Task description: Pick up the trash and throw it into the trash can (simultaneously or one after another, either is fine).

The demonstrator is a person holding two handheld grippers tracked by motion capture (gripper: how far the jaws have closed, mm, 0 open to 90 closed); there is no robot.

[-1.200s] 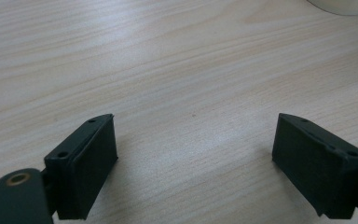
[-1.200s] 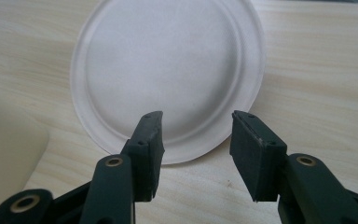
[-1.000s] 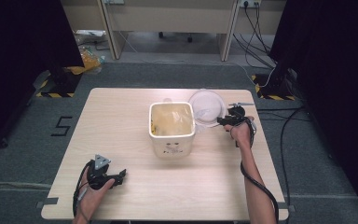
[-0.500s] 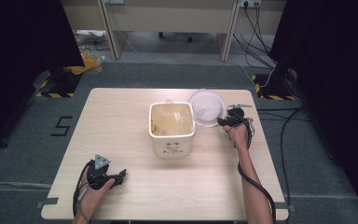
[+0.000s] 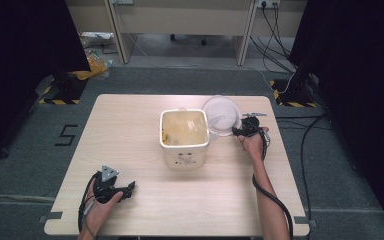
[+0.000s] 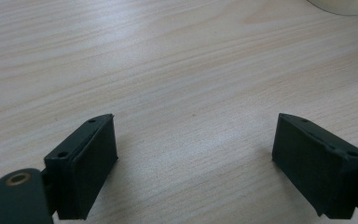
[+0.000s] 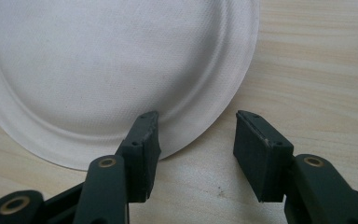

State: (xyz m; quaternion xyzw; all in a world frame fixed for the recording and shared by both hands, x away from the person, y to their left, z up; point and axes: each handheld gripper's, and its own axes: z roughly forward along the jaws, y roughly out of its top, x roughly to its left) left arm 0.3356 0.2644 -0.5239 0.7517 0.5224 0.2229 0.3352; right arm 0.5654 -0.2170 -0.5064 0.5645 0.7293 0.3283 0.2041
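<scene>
Our right gripper (image 7: 196,135), jaws parted and holding nothing, sits at the round, dimpled paper plate's (image 7: 112,70) lower-right rim.

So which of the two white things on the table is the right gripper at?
The flat round paper plate; the right gripper has its open jaws at the plate's rim. The square tub is taller, holds yellowish contents, and sits apart from it.

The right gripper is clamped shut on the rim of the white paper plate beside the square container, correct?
Not quite. In the right gripper view the right gripper is open: its jaws stand apart over the rim of the white paper plate, not pressing it. The plate does lie beside the square container.
</scene>
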